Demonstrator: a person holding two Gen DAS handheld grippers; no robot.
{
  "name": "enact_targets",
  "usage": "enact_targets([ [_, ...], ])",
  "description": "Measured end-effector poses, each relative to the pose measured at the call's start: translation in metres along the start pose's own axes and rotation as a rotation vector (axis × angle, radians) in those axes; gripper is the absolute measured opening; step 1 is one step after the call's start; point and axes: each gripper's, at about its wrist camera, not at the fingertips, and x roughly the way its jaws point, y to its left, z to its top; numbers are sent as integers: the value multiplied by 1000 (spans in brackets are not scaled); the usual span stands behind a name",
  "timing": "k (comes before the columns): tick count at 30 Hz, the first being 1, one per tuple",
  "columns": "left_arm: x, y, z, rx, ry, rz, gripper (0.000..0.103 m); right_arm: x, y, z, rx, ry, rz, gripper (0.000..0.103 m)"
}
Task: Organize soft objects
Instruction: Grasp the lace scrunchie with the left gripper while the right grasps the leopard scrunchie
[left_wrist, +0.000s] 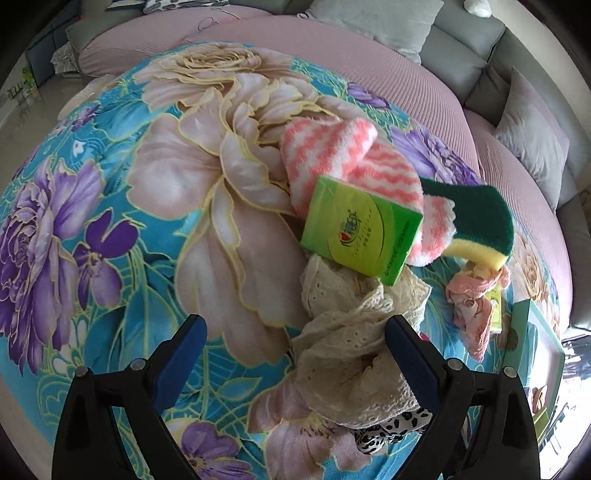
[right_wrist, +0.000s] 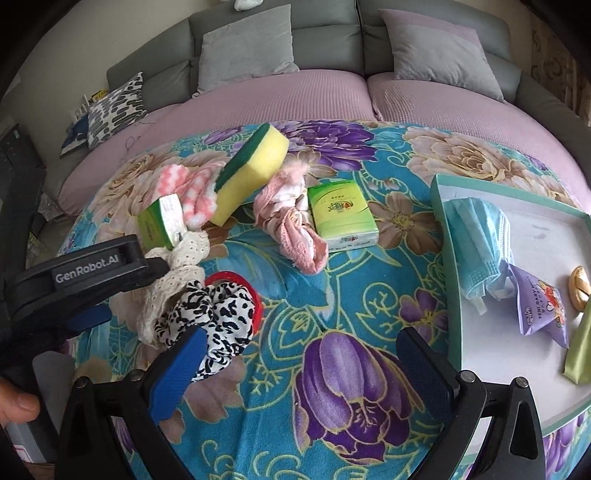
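Pile of soft stuff sitting on a bright turquoise floral blanket (right_wrist: 332, 302) spread over a pink ribbed bed (right_wrist: 295, 96), grey cushions along the back. Left hand-held gripper (left_wrist: 295, 328) spread wide, blue pads apart, holding nothing, hovering right over a cream eyelet lace cloth (left_wrist: 343, 343); right-side pad looks just at the cloth's edge, can't tell if touching. Black-and-white leopard print fabric (right_wrist: 218, 314) tucked against the lace cloth, with a red ring (right_wrist: 236, 277) poking out behind it.

Just past the lace cloth: a lime green tissue pack (left_wrist: 362, 229) tilted on top of a fluffy pink-and-white striped cloth (left_wrist: 332, 155). Yellow sponge with a dark green scrub layer (right_wrist: 251, 173) propped up at an angle, leaning on that striped cloth. Beside it a crumpled pale pink lacy garment (right_wrist: 295, 214), touching a second green tissue pack (right_wrist: 343, 214) lying flat.

Right hand-held gripper (right_wrist: 299, 347) also released, fingers wide over bare blanket, left pad near the leopard fabric. Off to the right, a shallow teal-rimmed box with a white inside (right_wrist: 443, 229) already holding a crumpled light blue face mask (right_wrist: 484, 240), a small lilac printed pouch (right_wrist: 543, 306), a little gold item at the edge (too cut off to tell) and something olive green at the rim.

From the right wrist view, the left tool's black body visible at the left edge, plus a fingertip (right_wrist: 18, 406) at the bottom corner.
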Motion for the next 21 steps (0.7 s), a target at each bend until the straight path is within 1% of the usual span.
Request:
enact_targets([
  [5,9,-1,1,-3,30,-20,97,7,6,-2,-20,21,31,103],
  [8,13,-3,1,0,41,-27,97,12,10,-3,-29,36,80,103],
  [11,17,-4,1,-6,48,-27,97,17,15,-5,-51,48,101,103],
  [16,14,3,0,-21,53,-29,97,26,24,-5,-82,60,131,103],
  [18,13,7,0,-21,51,-15,97,30,25,-5,-80,62,146,103],
  [21,12,13,0,-36,52,-15,97,34,24,-4,-72,64,169,103],
])
